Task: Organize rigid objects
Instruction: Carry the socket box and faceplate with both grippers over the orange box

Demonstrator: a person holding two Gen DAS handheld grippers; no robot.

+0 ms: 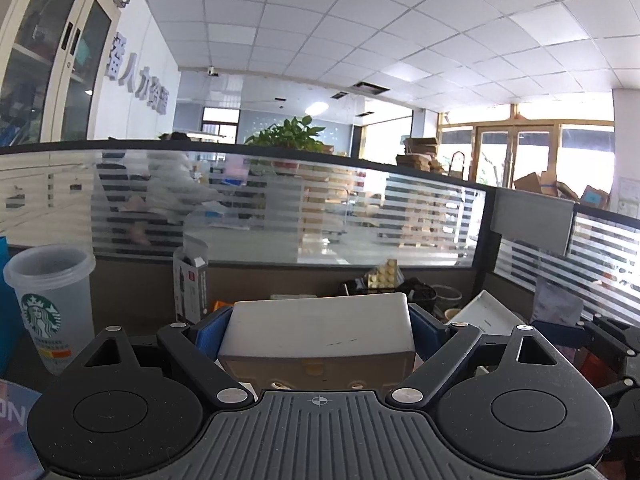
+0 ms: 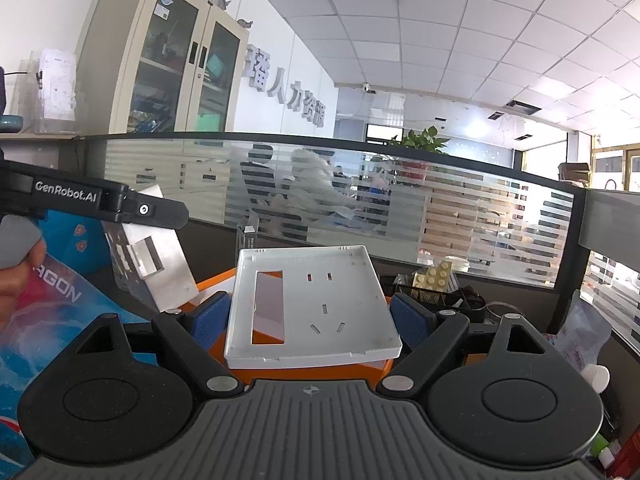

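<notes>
Holding socket plate (image 2: pixel 312 304) flat, openings upward.

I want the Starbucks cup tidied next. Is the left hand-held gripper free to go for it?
Probably not yet. The left hand-held gripper already clamps a white box between its blue pads, so it must set that down first. The Starbucks cup stands unobstructed to its left.

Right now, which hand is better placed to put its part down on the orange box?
Right, probably. The right fingers hold the plate directly over the orange box; the left fingers hold their block off to its side.
</notes>
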